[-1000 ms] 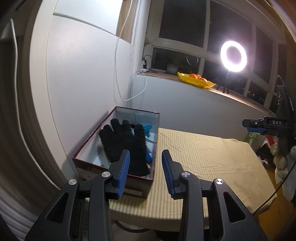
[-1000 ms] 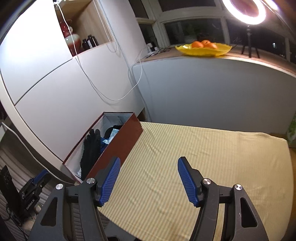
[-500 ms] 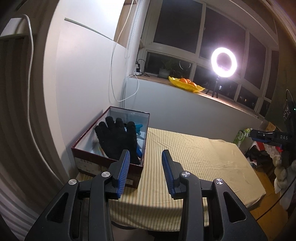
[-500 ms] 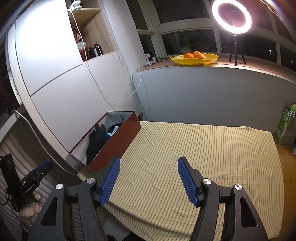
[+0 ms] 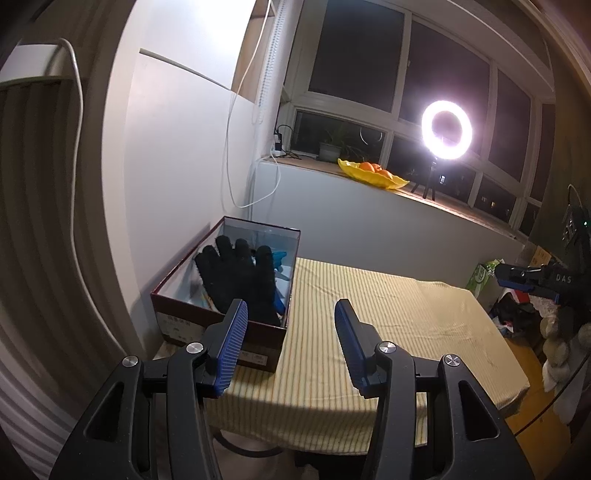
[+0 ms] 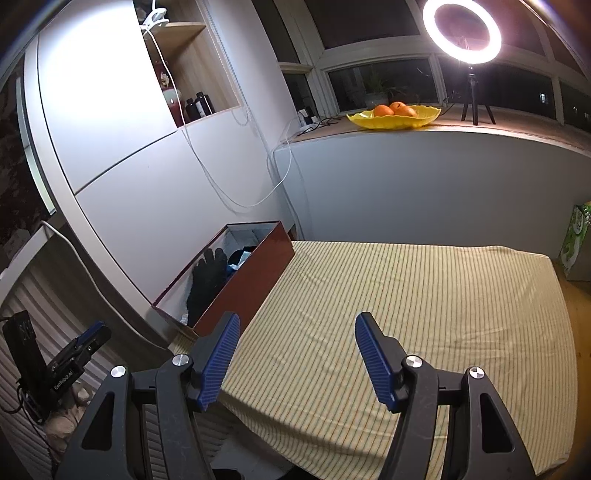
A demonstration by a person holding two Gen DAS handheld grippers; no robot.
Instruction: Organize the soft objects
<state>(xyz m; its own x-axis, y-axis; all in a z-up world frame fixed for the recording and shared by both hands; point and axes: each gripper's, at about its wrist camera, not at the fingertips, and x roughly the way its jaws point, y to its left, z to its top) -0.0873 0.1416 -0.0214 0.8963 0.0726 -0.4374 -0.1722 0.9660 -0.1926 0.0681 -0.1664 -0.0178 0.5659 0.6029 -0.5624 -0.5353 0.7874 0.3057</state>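
A dark red box (image 5: pixel 207 321) stands at the left end of the table with the yellow striped cloth (image 5: pixel 388 332). A black glove (image 5: pixel 240 280) lies in it over blue and pale soft items (image 5: pixel 279 258). The box (image 6: pixel 251 273) and glove (image 6: pixel 207 280) also show in the right wrist view. My left gripper (image 5: pixel 290 328) is open and empty, held back from the table's near edge. My right gripper (image 6: pixel 295 339) is open and empty, above the near edge of the cloth (image 6: pixel 424 295).
A white wall with hanging cables (image 5: pixel 236 147) runs behind the box. A windowsill holds a yellow fruit dish (image 6: pixel 395 114) and a ring light (image 6: pixel 461 29). My other gripper shows at the right (image 5: pixel 535 280) and lower left (image 6: pixel 74 358).
Both grippers have pulled back and up from the table, so the box and cloth look smaller. The left gripper's jaws have opened wider. The glove stays in the box.
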